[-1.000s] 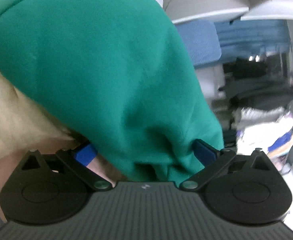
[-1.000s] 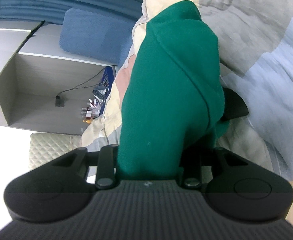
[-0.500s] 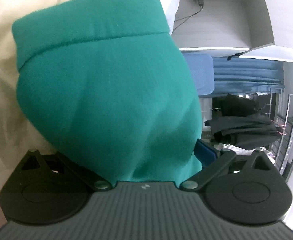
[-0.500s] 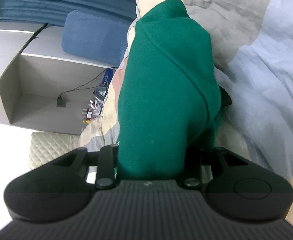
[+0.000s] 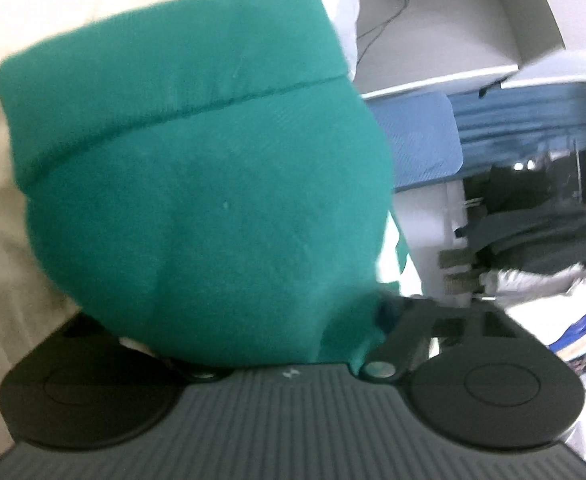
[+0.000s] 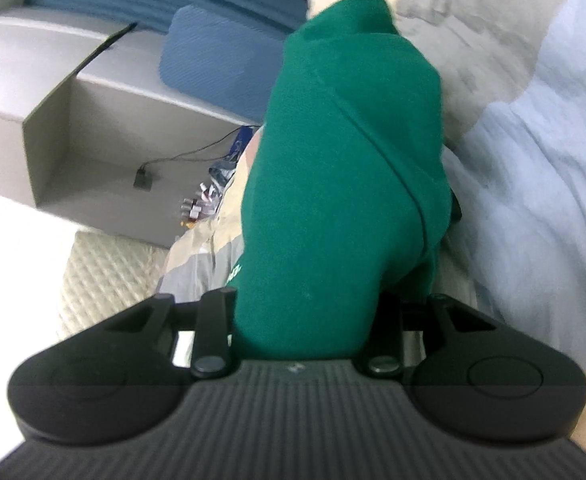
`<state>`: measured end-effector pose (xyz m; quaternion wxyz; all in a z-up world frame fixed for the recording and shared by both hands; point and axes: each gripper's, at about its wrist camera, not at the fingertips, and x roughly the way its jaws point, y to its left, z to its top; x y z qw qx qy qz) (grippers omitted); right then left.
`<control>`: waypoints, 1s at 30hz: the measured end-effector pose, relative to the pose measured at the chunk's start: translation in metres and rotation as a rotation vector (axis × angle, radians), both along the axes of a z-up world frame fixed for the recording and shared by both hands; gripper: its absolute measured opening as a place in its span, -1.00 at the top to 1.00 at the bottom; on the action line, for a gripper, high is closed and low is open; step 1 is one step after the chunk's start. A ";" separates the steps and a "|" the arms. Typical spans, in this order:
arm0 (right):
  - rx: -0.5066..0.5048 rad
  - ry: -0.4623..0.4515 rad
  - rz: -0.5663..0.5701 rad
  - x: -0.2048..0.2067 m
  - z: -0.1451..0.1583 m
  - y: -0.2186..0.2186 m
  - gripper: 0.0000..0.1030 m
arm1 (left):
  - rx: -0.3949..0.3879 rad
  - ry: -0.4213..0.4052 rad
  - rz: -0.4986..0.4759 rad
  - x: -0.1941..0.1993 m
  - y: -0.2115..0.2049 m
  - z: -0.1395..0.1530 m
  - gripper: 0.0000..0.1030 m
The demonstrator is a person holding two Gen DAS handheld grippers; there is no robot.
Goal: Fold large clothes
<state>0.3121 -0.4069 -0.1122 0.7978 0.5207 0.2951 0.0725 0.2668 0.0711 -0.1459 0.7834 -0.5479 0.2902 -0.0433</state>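
Mid-fold: green garment (image 6: 345, 184) bunched over the bed (image 6: 541, 168), right hand-held gripper (image 6: 305, 320) clenched on it, left hand-held gripper (image 5: 277, 320) closing w/ cloth between jaws; next prob needs both ends drawn taut, laid flat.

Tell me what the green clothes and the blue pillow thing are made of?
The green garment looks like thick, soft knit cotton or fleece: a matte, slightly fuzzy surface, a stitched hem band, rounded folds. The blue cushion seems to be woven or ribbed fabric over padding: fine lines run across it and its corners are puffy. Blur leaves both uncertain.
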 end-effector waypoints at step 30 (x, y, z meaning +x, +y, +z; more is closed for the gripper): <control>-0.284 -0.310 -0.048 -0.172 0.146 -0.108 0.42 | 0.090 -0.293 -0.366 -0.146 -0.102 0.163 0.39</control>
